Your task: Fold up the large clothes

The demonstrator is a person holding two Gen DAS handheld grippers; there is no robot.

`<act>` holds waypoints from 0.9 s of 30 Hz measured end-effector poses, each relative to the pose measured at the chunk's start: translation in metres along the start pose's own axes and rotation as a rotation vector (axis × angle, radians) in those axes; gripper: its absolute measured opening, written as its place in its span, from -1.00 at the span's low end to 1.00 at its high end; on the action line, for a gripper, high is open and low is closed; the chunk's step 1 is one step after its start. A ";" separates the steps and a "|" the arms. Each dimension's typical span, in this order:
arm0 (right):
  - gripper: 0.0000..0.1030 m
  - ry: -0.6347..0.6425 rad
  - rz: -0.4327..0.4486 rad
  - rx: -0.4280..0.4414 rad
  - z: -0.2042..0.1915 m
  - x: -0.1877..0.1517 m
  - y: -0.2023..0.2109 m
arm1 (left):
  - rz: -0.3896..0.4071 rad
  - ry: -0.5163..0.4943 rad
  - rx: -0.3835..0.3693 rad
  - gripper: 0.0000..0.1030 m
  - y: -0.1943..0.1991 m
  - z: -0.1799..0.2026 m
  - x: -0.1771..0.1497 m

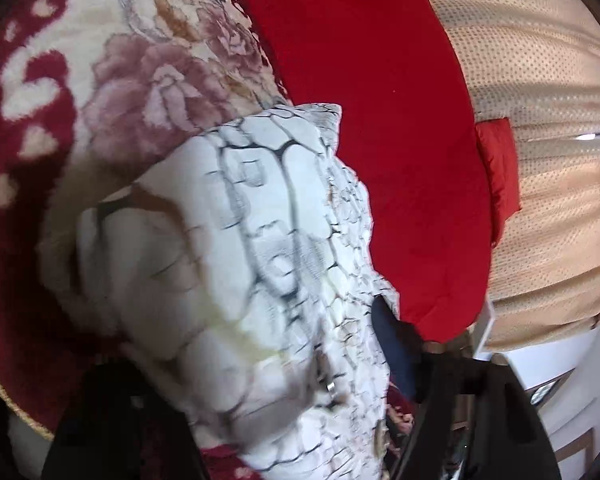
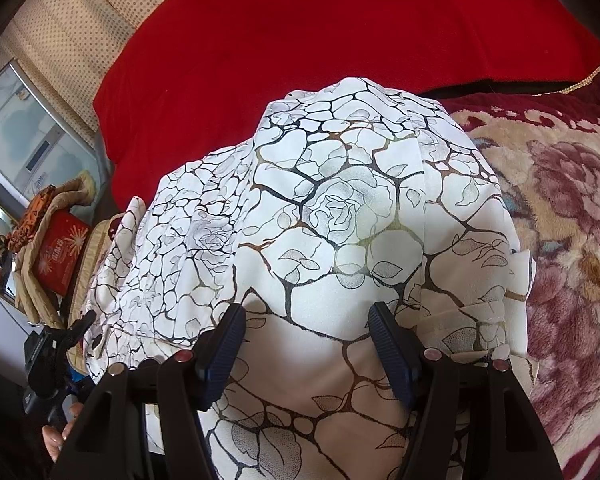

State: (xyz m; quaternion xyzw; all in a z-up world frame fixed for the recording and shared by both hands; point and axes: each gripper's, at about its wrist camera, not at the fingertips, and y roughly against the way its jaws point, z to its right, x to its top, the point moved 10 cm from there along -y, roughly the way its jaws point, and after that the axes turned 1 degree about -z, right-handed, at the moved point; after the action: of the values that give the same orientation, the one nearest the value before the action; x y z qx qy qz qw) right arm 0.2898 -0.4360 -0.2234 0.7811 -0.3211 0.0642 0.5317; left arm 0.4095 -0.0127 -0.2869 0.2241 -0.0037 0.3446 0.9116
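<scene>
the right wrist camera looks steeply down along its tongs (image 2: 308, 354) from close above the white rose-print garment (image 2: 340, 220), which fills the middle; the red cloth (image 2: 320, 28) lies beyond and the floral blanket (image 2: 572, 240) at the right edge. the left wrist camera sits nearer still, tilted and rolled, blurred, the same garment (image 1: 252, 260) crowding its lower centre. both views share the garment, the red cloth (image 1: 380, 120), the blanket (image 1: 140, 60) and the dotted beige curtain (image 1: 540, 80).
</scene>
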 end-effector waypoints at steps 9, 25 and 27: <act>0.32 0.002 -0.003 -0.003 0.001 0.000 0.000 | 0.028 -0.277 0.041 -0.42 0.003 0.056 -0.001; 0.17 -0.034 -0.015 0.037 0.005 0.005 0.005 | -0.056 -0.088 0.082 -0.51 -0.025 0.014 0.023; 0.07 -0.073 0.030 0.075 0.005 0.022 0.016 | -0.048 -0.140 0.106 -0.57 -0.020 0.016 0.021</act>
State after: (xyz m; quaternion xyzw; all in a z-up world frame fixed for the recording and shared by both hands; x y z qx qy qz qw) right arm 0.2965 -0.4536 -0.2036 0.7973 -0.3494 0.0557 0.4890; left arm 0.4406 -0.0195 -0.2779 0.2958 -0.0439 0.3060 0.9039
